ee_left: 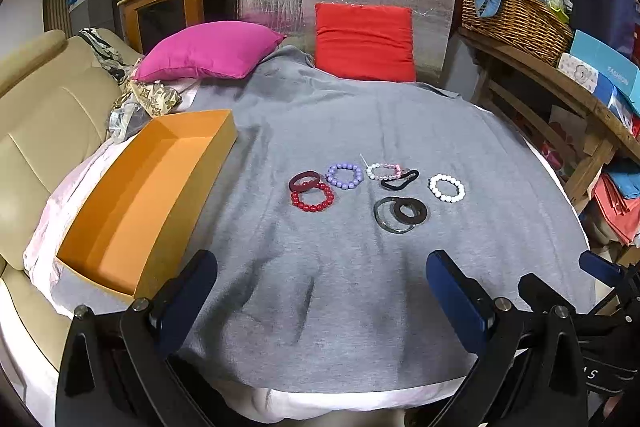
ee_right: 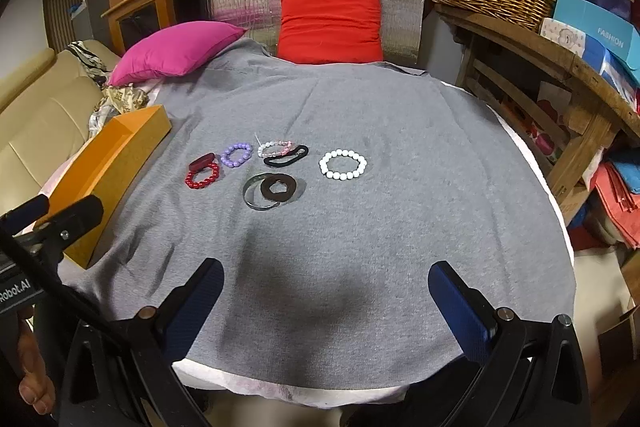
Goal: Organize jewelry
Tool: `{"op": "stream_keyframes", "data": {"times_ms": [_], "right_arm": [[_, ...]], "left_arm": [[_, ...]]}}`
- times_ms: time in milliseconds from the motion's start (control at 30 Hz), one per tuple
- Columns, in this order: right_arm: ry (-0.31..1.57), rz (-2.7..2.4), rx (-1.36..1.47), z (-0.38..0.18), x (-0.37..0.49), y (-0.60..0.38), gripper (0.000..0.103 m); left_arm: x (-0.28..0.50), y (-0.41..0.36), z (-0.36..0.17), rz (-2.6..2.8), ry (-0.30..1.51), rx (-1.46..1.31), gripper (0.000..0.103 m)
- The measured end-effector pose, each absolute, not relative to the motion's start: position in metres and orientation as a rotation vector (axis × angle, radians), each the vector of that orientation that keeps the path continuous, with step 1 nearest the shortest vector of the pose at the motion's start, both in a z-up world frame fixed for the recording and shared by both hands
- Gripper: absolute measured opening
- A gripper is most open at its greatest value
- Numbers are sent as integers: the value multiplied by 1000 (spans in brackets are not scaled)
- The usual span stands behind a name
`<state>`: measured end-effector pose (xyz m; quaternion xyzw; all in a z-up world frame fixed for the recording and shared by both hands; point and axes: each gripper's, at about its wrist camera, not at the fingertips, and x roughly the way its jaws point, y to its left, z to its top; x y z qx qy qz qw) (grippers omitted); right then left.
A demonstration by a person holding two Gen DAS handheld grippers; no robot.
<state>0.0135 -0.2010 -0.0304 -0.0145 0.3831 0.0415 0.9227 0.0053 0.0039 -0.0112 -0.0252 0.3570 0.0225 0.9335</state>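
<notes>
I have both grippers hovering low over the grey cloth (ee_left: 340, 115), fingers spread wide and holding nothing: left gripper (ee_left: 322, 291), right gripper (ee_right: 326, 301). The jewelry lies mid-cloth: a red bead bracelet (ee_left: 313, 198) touching a maroon band (ee_left: 304, 180), a purple bracelet (ee_left: 344, 175), and a white bracelet (ee_right: 343, 165) apart to the right. Only my left view shows the orange box's (ee_left: 132, 203) bare inside; the right view catches just its outer wall.
</notes>
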Motion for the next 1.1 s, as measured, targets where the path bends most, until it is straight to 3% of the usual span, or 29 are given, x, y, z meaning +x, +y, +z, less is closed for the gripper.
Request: {"op": "stream_keyframes", "data": {"times_ms": [1100], "right_arm": [[790, 72, -28, -32, 20, -205, 103]], "left_arm": [[8, 10, -16, 66, 752, -43, 103]]}}
